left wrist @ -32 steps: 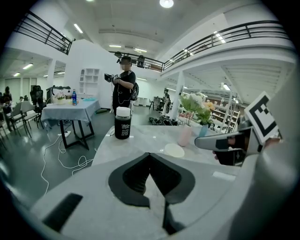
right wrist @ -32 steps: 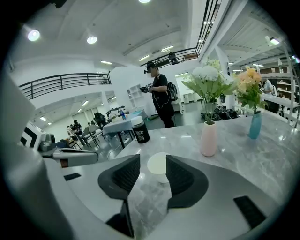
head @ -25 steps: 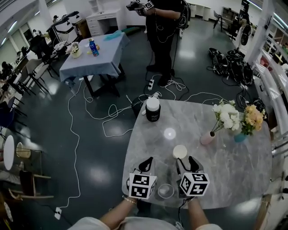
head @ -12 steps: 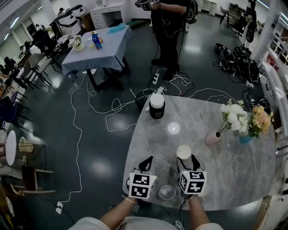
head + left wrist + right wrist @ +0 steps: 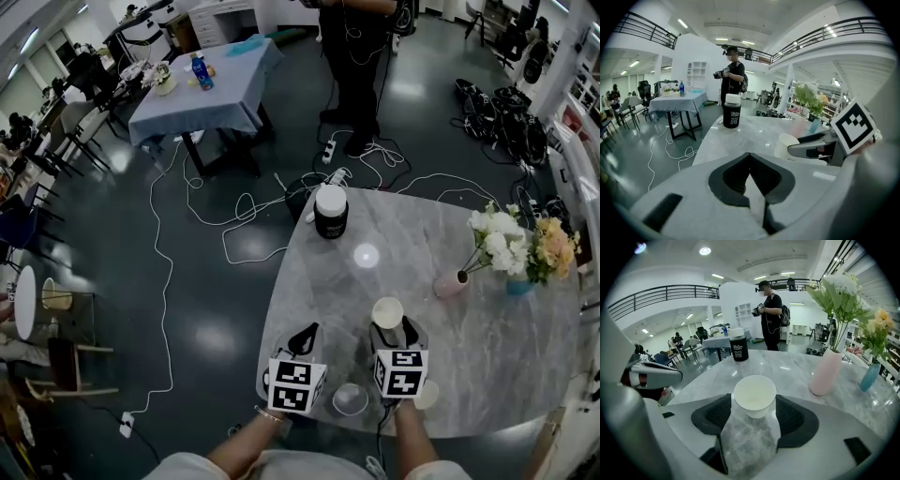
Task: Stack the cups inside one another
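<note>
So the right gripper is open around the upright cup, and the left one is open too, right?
No, the left gripper is shut: the left gripper view shows its jaws tip to tip, empty. The right gripper is open around the upright cup; its jaws have just been opening.

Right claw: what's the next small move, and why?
Probably close the right claw on the white cup. Its jaws have just been opening and now stand apart, with the cup upright between their tips and not yet gripped. The left claw is shut and empty.
</note>
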A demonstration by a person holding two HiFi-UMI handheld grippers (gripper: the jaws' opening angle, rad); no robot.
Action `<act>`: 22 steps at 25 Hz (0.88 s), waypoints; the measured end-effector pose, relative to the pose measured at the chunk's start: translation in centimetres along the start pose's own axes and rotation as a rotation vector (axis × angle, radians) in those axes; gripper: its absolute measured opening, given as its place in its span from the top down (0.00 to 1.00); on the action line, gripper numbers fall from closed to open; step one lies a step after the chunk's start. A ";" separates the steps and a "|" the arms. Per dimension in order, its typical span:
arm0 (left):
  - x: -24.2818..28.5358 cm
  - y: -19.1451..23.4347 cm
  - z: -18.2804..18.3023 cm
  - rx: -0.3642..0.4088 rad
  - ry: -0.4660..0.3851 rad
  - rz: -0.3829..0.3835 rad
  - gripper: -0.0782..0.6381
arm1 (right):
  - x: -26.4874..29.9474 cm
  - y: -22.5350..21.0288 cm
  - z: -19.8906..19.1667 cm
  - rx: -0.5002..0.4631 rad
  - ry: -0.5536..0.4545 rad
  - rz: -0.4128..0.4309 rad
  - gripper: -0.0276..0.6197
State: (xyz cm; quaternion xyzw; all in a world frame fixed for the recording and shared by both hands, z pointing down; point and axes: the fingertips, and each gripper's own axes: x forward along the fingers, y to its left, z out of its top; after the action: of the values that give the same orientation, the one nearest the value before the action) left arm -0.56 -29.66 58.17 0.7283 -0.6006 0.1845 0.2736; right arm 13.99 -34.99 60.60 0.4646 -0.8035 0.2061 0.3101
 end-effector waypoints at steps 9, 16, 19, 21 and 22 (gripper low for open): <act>0.1 1.1 -0.8 -0.005 0.022 0.019 0.90 | 1.2 -0.1 -0.7 0.024 0.016 -0.002 0.57; 0.2 1.2 -1.2 -0.001 0.037 0.016 0.90 | 1.8 -0.2 -0.9 0.034 0.020 -0.007 0.57; 0.2 1.1 -1.3 0.002 0.038 0.017 0.90 | 1.9 -0.5 -1.1 0.040 0.017 -0.013 0.58; 0.3 1.2 -1.4 0.004 0.041 0.019 0.90 | 2.0 -0.7 -1.3 0.042 0.019 -0.018 0.58; 0.3 1.2 -1.5 0.004 0.043 0.020 0.90 | 2.1 -0.8 -1.4 0.044 0.021 -0.019 0.58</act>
State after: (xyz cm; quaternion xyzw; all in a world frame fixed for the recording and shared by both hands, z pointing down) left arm -1.59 -29.17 59.73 0.7187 -0.6015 0.2039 0.2830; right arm 14.33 -35.78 63.10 0.4766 -0.7912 0.2254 0.3101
